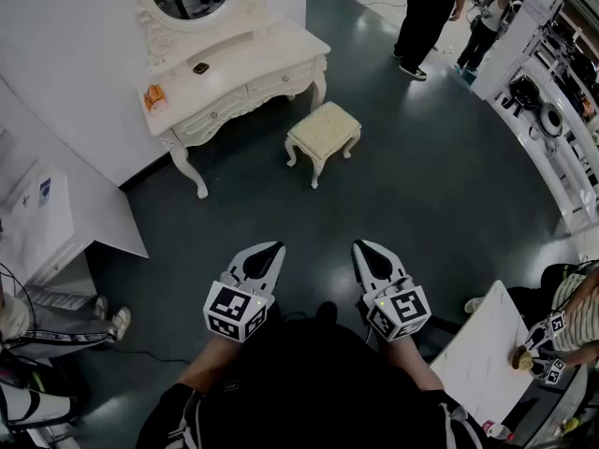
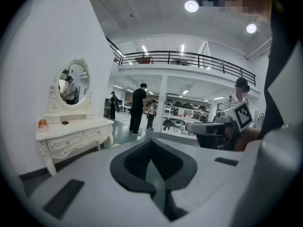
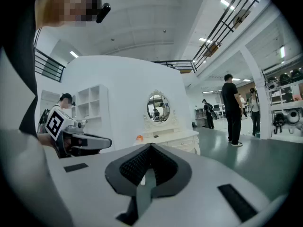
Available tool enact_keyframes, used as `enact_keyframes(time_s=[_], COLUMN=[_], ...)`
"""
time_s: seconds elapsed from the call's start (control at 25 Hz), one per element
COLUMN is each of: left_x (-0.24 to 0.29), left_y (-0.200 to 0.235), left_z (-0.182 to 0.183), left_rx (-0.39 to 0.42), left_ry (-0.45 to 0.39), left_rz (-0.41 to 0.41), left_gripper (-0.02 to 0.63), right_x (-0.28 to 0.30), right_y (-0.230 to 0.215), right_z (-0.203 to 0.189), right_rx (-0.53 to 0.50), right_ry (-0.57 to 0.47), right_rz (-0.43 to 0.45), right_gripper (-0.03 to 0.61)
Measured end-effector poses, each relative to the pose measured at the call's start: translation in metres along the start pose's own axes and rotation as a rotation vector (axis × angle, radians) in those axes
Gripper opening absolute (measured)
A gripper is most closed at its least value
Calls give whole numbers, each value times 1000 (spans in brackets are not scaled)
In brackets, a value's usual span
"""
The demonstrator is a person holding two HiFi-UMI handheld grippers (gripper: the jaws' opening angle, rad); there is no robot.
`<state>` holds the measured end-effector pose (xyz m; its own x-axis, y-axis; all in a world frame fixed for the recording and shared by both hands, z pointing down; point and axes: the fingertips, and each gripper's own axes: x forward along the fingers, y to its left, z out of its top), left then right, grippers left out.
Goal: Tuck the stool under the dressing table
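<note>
Left gripper (image 1: 270,249) and right gripper (image 1: 365,249), both closed and empty, hang well short of the cream cushioned stool with curved legs (image 1: 323,134), standing just outside the white carved dressing table (image 1: 234,78); probably light and rigid, best nudged by its hard frame.

The left gripper (image 1: 270,249) and right gripper (image 1: 365,248) were held side by side, well short of the stool (image 1: 324,131), jaws closed and empty.

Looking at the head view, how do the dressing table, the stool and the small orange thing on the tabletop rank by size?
1. dressing table, largest
2. stool, clearly smaller
3. orange thing, smallest by far
</note>
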<state>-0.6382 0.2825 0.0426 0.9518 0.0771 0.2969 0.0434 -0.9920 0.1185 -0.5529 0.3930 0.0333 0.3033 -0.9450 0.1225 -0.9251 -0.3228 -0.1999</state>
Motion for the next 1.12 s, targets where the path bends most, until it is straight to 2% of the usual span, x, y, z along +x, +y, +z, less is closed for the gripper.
enact_keyframes(time_s=[0.44, 0.52, 0.68, 0.92, 1.12], left_x=[17, 26, 52, 92, 113], left_y=[-8, -15, -38, -78, -92], left_z=[2, 3, 11, 20, 30], left_rx=[6, 9, 20, 43, 60], left_ry=[2, 4, -5, -24, -44], left_rz=[-10, -24, -56, -72, -55], left_gripper=[6, 6, 6, 6, 6], right_x=[-8, -18, -34, -61, -72], right_y=[-15, -22, -44, -90, -113], right_z=[1, 5, 8, 8, 16], right_rx=[40, 17, -84, -35, -28], right_ry=[-23, -40, -27, -29, -66], right_rz=[-10, -33, -71, -100, -92], right_gripper=[18, 18, 18, 20, 20])
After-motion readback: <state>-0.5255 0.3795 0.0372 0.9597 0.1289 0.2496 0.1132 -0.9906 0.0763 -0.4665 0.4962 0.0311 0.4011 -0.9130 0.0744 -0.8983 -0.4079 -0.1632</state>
